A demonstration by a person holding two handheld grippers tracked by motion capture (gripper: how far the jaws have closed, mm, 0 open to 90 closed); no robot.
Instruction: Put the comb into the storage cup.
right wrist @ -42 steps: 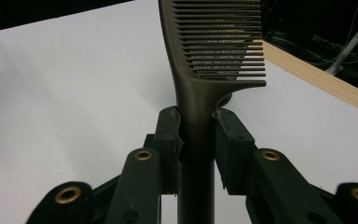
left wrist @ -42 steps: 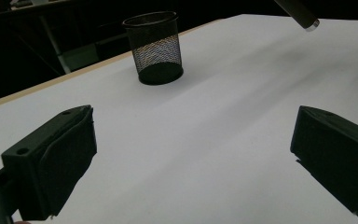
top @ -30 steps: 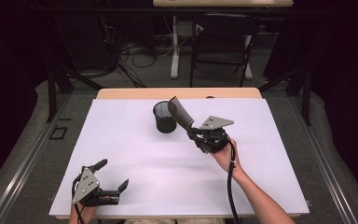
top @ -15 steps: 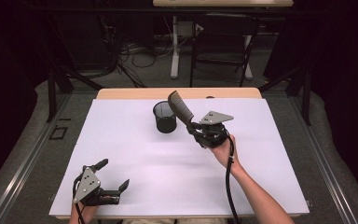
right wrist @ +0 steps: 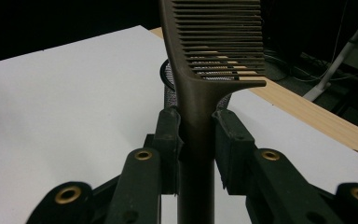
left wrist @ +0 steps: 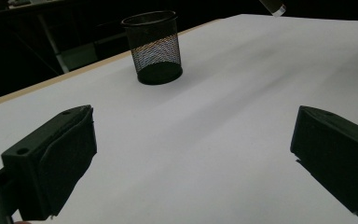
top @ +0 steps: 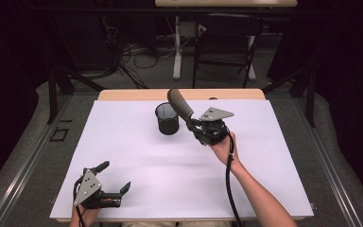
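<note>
Clamped on the handle of a brown comb (right wrist: 200, 70), the fingers (right wrist: 170, 140) of the right gripper (right wrist: 196, 140) press it from both sides, so the toothed end stands up and away from the pads. In the high view that right gripper (top: 196, 125) sits just beside the black mesh cup (top: 167, 118), on the side away from the person's left hand, and the comb (top: 179, 105) slants up past the cup's rim, its top leaning toward the far edge of the table (top: 123, 156) and slightly over the cup. The work in hand looks like dropping the comb into the mesh cup. Nearer the person than the cup and well apart from it, the left gripper (top: 113, 178) rests low on the white table with its jaws spread wide and nothing between them; its own view looks across bare tabletop toward the mesh cup (left wrist: 153, 46). The likeliest trouble from here is a miss at the rim: the comb is long and held only at its narrow handle, so it could pivot in the pads as it is tipped over. If a tooth or the spine snags on the mesh edge, the light cup, which nothing steadies, may well slide or topple. Letting go while the comb is slanted could also leave it leaning out and falling onto the table.
</note>
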